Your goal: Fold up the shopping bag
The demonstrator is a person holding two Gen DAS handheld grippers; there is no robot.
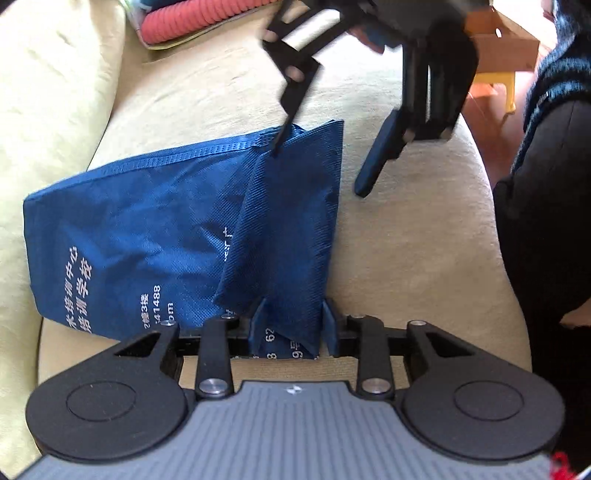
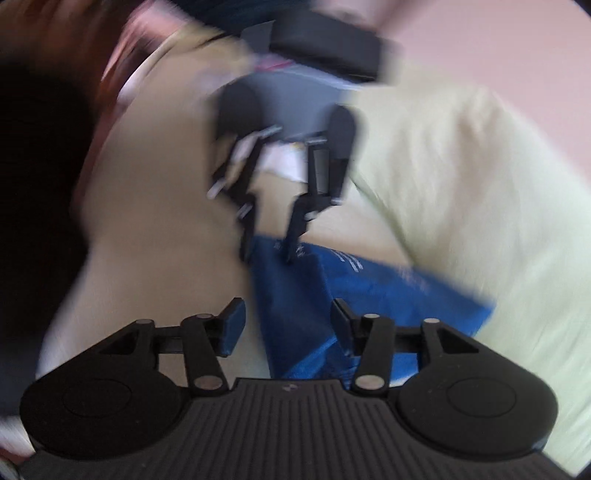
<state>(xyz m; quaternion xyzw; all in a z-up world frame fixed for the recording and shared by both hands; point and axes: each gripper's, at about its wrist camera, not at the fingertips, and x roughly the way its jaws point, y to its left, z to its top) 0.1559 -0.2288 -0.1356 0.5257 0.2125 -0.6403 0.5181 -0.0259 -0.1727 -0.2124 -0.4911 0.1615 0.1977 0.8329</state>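
Observation:
A dark blue non-woven shopping bag (image 1: 147,236) with white print lies on a beige sofa seat (image 1: 406,258). Its right part is folded up into a raised flap. My left gripper (image 1: 293,326) is shut on the near end of that flap. My right gripper (image 1: 317,170) hangs at the far end of the bag with its fingers spread; one fingertip (image 1: 275,147) touches the bag's far corner, the other stands over the seat. In the blurred right wrist view, my right gripper (image 2: 286,328) is open over the bag (image 2: 369,295), and the left gripper (image 2: 267,254) is seen opposite.
A pale yellow cushion (image 1: 48,110) borders the bag on the left. A red ribbed roll (image 1: 192,14) lies at the sofa's back. A person in dark clothing (image 1: 546,221) sits at the right. A cardboard box (image 1: 506,40) and yellow stool (image 1: 495,85) stand beyond.

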